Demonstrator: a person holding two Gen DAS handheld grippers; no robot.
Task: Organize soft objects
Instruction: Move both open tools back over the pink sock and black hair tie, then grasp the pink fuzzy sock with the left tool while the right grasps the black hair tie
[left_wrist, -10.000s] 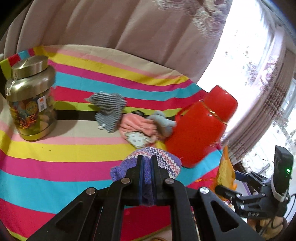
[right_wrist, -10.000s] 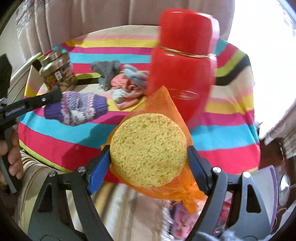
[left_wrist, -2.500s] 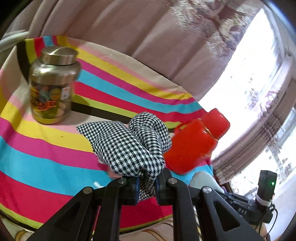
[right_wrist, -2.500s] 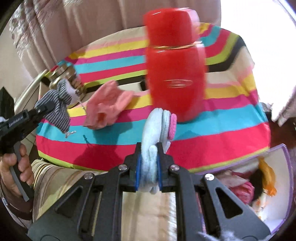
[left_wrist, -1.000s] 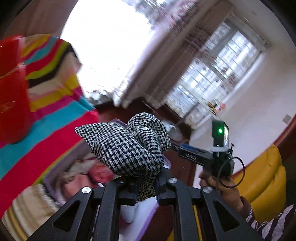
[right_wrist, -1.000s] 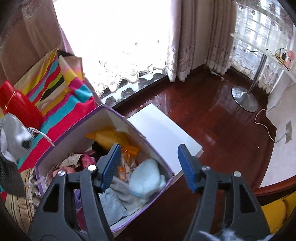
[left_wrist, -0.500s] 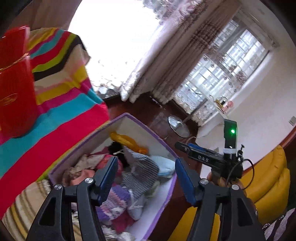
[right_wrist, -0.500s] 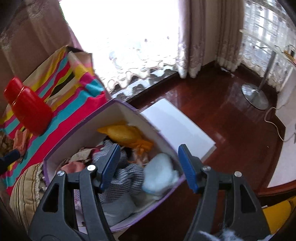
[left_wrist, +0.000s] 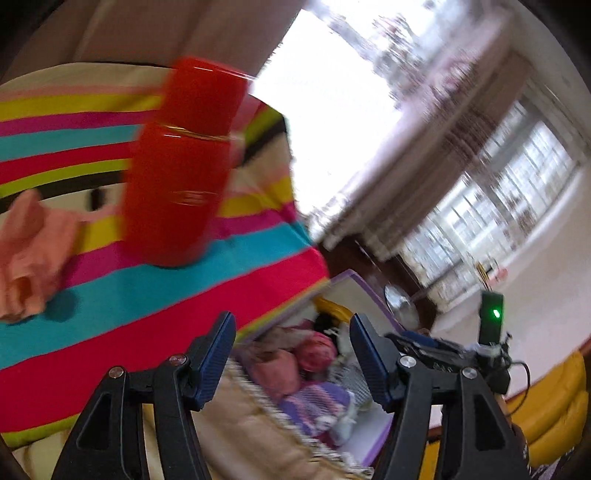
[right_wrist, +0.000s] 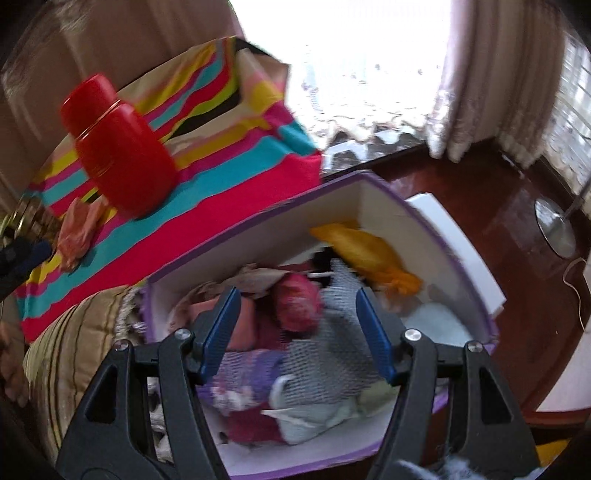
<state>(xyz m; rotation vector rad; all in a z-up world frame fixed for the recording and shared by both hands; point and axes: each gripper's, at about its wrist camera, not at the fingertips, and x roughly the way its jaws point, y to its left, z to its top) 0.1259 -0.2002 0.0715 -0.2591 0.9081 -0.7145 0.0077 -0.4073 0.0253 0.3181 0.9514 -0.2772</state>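
My left gripper (left_wrist: 291, 354) is open and empty, over the table's near edge beside the purple-rimmed box (left_wrist: 365, 291). My right gripper (right_wrist: 297, 332) is open and empty above the same box (right_wrist: 388, 203), which holds several soft things: a checked cloth (right_wrist: 332, 347), an orange mesh sponge (right_wrist: 369, 254), a purple knitted mitten (right_wrist: 251, 373), a pale blue item (right_wrist: 432, 325). A pink cloth (left_wrist: 29, 251) lies on the striped tablecloth (left_wrist: 110, 295), left of the red flask; it also shows in the right wrist view (right_wrist: 77, 229).
A red flask (left_wrist: 181, 170) stands on the table, also in the right wrist view (right_wrist: 122, 151). A striped cushion (right_wrist: 74, 347) lies between table and box. A white board (right_wrist: 461, 251) and a lamp base (right_wrist: 554, 225) sit on the dark wooden floor.
The checked cloth and the pale blue item were dropped into the box and both grippers opened. My left gripper has swung back left toward the table; the right has moved closer over the box.
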